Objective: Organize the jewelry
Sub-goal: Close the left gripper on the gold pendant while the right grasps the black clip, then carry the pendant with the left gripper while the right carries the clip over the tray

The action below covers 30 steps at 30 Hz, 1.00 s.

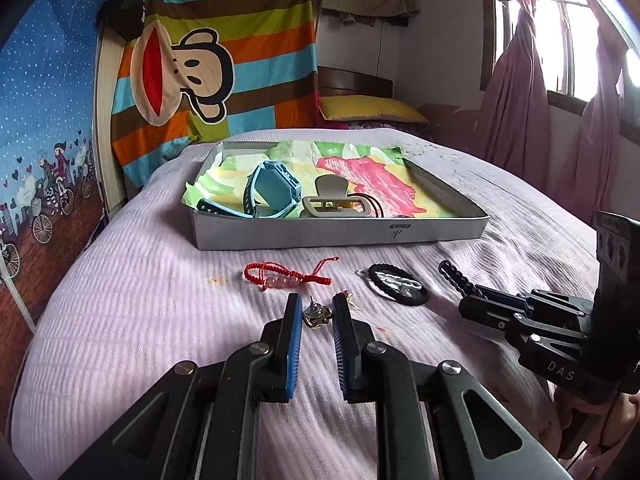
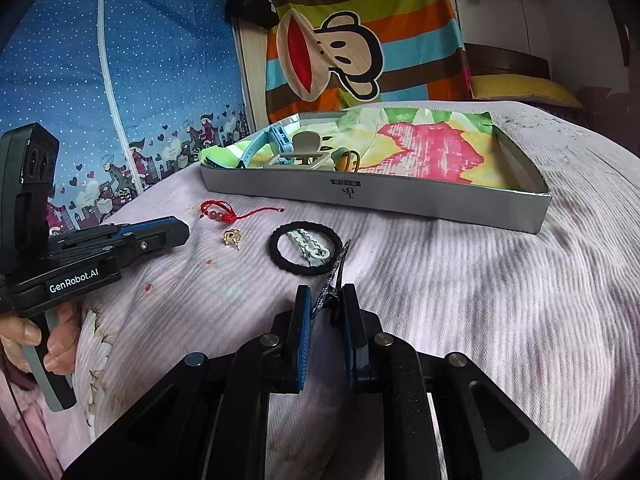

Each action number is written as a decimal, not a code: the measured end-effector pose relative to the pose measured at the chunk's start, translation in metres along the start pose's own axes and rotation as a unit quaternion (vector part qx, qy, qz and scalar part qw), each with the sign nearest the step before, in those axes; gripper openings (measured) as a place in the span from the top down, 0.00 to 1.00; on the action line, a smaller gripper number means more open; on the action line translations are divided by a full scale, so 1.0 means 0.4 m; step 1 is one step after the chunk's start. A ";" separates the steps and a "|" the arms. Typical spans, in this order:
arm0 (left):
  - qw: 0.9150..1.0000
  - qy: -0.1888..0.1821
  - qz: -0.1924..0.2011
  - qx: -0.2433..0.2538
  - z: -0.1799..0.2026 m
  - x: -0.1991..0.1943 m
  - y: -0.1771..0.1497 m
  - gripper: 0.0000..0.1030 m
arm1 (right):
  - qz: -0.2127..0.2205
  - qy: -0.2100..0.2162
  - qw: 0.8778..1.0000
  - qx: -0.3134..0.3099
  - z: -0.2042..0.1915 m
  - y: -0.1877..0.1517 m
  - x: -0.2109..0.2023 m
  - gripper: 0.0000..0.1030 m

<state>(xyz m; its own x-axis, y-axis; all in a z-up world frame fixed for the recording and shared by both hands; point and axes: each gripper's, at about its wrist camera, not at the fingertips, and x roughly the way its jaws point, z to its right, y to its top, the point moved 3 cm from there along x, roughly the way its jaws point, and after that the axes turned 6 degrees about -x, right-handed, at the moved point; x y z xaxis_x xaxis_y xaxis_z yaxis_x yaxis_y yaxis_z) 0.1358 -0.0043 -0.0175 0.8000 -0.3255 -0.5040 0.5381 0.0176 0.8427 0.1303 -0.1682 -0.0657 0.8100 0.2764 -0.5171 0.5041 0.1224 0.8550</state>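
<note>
Right wrist view: black hair clip (image 2: 334, 280) pinched between right gripper (image 2: 326, 300) fingers.

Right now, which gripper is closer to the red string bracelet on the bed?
Left. The left gripper sits just short of the red bracelet; the right gripper holds a dark clip, beyond the black ring.

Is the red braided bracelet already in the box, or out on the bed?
Out. The red braided bracelet lies on the lilac bedspread in front of the box, clear of its front wall.
</note>
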 end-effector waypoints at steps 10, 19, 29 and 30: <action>0.999 -0.027 0.035 0.004 0.072 -0.024 0.081 0.86 | 0.035 0.006 0.999 0.011 0.033 0.048 -0.044 0.87; 0.998 -0.055 0.022 0.000 0.135 0.061 0.177 0.86 | 0.056 -0.021 0.998 -0.014 0.088 0.133 -0.059 0.87; 0.996 -0.071 -0.051 -0.033 0.149 0.229 0.260 0.86 | 0.026 -0.032 0.999 -0.015 0.204 0.228 0.010 0.87; 0.995 -0.071 -0.063 -0.040 0.149 0.250 0.267 0.86 | 0.021 -0.031 0.999 -0.012 0.214 0.234 0.021 0.87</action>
<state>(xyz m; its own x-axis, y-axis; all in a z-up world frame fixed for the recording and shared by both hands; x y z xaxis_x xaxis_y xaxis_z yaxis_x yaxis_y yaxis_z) 0.2575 -0.0913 0.0332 0.6823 -0.4603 -0.5679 0.6556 0.0416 0.7540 0.2100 -0.2361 0.0064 0.8475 0.2222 -0.4821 0.4627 0.1358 0.8760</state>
